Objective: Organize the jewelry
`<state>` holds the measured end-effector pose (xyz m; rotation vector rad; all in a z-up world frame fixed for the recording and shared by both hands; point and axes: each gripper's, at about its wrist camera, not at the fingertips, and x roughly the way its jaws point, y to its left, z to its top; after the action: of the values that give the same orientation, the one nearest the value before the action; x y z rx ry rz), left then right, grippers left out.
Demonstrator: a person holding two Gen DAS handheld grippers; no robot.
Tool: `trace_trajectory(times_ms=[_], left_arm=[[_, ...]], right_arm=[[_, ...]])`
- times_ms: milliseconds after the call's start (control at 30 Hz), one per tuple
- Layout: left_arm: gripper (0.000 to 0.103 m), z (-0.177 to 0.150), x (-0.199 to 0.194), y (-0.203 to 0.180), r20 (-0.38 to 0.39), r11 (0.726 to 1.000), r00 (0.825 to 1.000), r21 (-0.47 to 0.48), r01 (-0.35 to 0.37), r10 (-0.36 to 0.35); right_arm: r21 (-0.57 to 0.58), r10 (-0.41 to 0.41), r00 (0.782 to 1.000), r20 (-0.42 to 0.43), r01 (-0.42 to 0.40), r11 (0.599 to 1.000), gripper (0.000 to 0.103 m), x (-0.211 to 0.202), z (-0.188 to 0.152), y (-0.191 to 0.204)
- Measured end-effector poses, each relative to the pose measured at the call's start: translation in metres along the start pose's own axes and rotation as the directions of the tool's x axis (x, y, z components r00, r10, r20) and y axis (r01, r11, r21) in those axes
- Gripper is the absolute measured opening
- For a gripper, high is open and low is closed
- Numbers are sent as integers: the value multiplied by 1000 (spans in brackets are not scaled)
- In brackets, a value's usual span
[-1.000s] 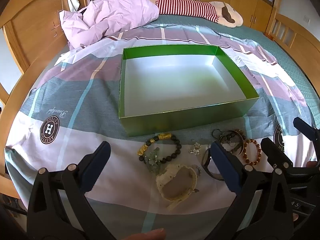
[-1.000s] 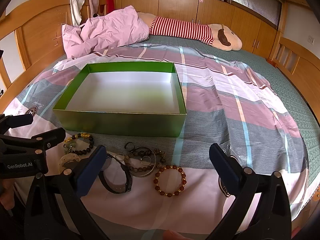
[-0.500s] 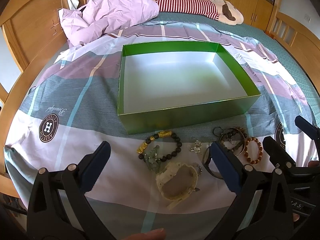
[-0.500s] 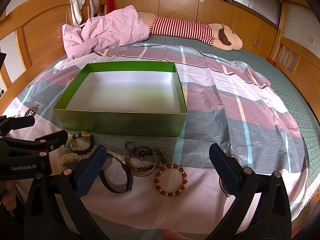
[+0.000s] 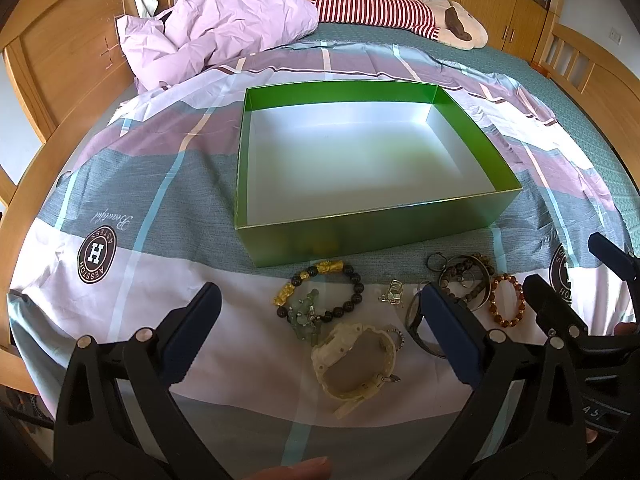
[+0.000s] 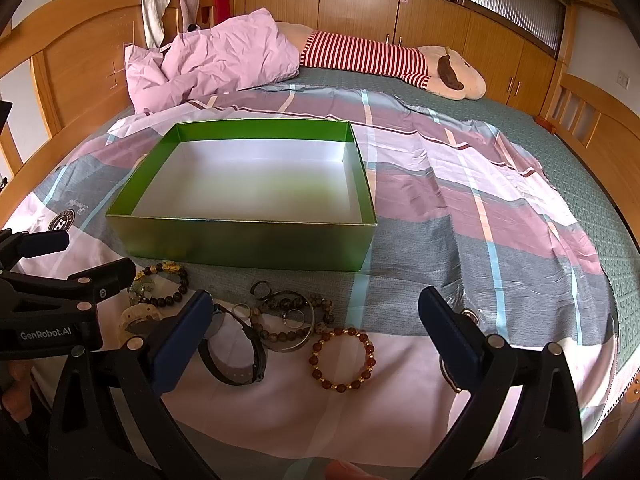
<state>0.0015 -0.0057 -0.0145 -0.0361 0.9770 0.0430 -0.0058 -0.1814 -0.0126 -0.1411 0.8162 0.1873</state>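
Currently both claws spread wide, empty: left gripper above cream watch; right gripper above amber bracelet; green box bare, just beyond; risk: tangled pile snags, dragging neighbours along.

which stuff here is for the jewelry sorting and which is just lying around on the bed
For the job: green box, cream watch, black-and-gold bracelet, amber bead bracelet, black watch, ring and bangle pile.

Just lying about: pink duvet, striped plush toy.
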Motion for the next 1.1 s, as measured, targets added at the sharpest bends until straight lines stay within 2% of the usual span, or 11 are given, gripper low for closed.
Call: trace_trajectory(times_ms=[1100], left_arm=[[99, -5, 4, -1, -13, 1000, 1000, 8, -8, 8]], right_arm=[[-4, -3, 1000, -6, 3, 1000, 101, 2, -2, 2]])
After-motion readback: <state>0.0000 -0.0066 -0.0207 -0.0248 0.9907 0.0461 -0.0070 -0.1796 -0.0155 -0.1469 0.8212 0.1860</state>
